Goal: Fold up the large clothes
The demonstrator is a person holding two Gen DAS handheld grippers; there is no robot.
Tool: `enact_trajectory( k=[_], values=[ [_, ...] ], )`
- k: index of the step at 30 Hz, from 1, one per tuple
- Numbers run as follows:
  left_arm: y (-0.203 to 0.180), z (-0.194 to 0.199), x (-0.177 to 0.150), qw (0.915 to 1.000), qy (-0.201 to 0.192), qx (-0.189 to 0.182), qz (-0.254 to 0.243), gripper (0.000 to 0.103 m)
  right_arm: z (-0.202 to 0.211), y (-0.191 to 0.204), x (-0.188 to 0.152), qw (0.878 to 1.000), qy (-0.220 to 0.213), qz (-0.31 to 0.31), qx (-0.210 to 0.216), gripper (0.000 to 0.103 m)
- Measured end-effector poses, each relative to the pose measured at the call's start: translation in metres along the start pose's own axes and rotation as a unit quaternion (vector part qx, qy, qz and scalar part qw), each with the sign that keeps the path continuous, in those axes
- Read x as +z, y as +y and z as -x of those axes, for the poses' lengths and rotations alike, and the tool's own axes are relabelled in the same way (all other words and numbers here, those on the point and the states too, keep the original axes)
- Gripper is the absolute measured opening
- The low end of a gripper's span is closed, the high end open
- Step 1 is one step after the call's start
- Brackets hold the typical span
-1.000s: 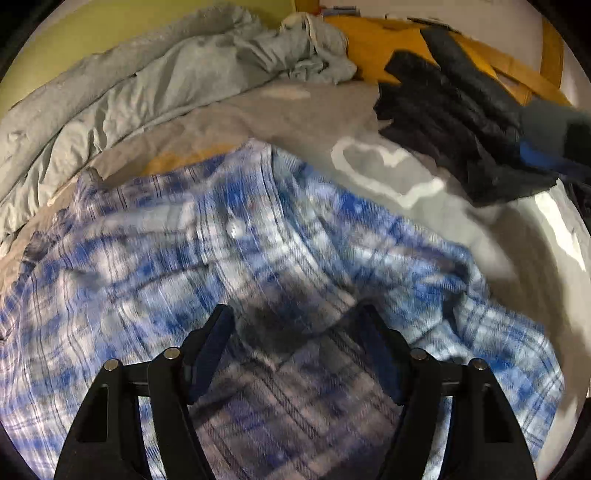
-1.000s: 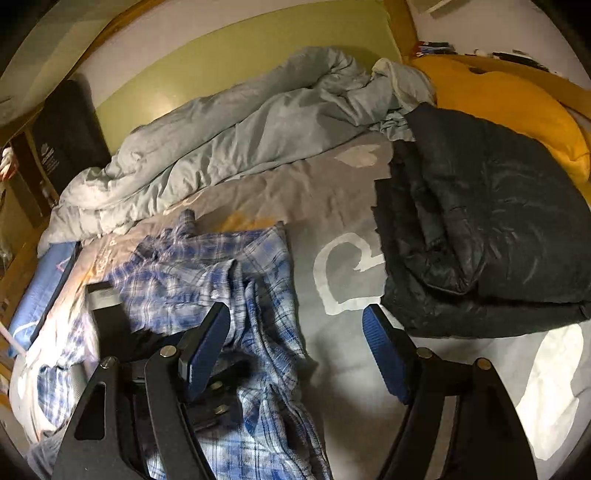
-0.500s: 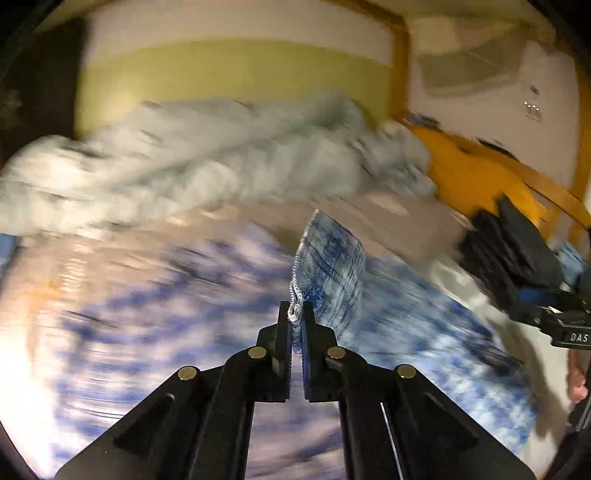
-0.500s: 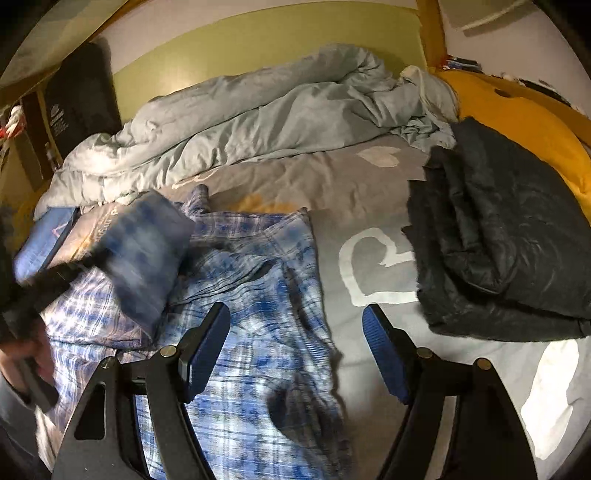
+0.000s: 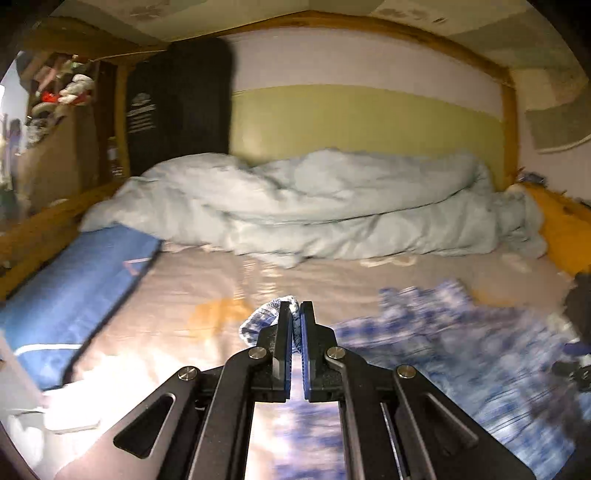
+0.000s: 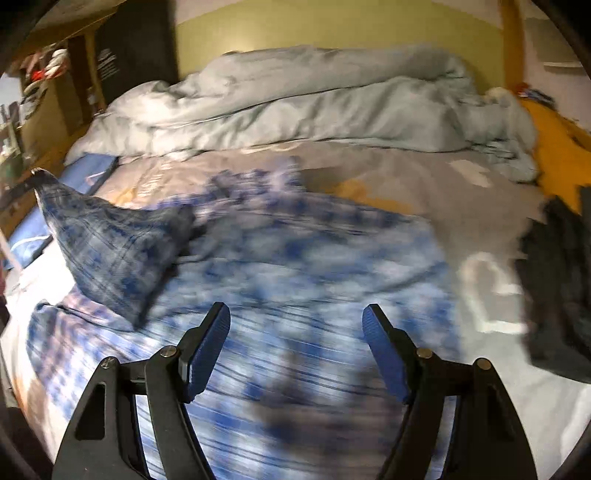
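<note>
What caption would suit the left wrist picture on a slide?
Left gripper shut on a blue-and-white plaid shirt, lifting its edge above the bed.

- We see a dim, warm indoor scene in both wrist views, with black vignetted corners around the round fisheye field.
- Straight lines bow strongly near the edges: the wooden bed frame [image 5: 369, 26] arches overhead.
- Motion blur smears the blue plaid shirt [image 6: 295, 266] into streaks in both views, worst low in the frame.
- The light blue duvet [image 5: 314, 206] is softly blurred too, though its folds stay readable.
- The left gripper [image 5: 295, 314] and right gripper [image 6: 295, 325] stay sharp against the smeared background.
- A pale glare washes out the bedsheet [image 5: 122, 373] at lower left.
- The black jacket [image 6: 554, 280] reads as a nearly detail-less dark mass.
</note>
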State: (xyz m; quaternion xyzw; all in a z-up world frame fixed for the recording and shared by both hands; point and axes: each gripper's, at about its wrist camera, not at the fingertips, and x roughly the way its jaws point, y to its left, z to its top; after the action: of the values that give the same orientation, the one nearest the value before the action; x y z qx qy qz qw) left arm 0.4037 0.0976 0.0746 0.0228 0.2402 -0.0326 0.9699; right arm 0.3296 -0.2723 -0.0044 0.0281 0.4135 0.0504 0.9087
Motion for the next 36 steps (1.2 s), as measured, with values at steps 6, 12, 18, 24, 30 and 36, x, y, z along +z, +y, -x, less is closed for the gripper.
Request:
enact_trajectory(
  k=[6,12,18,24,30,36],
  values=[
    [0.082,0.001,-0.026,0.9949,0.005,0.099,0.019,0.005,-0.046,0.071,0.007,0.998,0.038,0.024,0.049,0.073],
    [0.123,0.02,-0.041,0.9952,-0.029,0.083,0.042,0.005,-0.086,0.119,0.006,0.994,0.079,0.037,0.069,0.073],
    [0.103,0.025,-0.037,0.9989,-0.032,0.029,0.02,0.005,-0.127,0.161,0.0,0.987,0.125,0.086,0.048,0.066],
    [0.076,0.013,-0.043,0.9997,-0.001,-0.022,0.013,0.005,-0.129,0.157,0.002,0.992,0.114,0.051,0.025,0.006],
    [0.067,0.014,-0.045,0.9994,0.005,-0.03,0.017,0.005,-0.12,0.183,0.014,0.991,0.116,0.012,0.071,0.006],
    [0.062,0.013,-0.046,0.9992,0.009,-0.036,0.015,0.005,-0.143,0.215,0.01,0.984,0.14,-0.034,0.107,0.006]
  ],
)
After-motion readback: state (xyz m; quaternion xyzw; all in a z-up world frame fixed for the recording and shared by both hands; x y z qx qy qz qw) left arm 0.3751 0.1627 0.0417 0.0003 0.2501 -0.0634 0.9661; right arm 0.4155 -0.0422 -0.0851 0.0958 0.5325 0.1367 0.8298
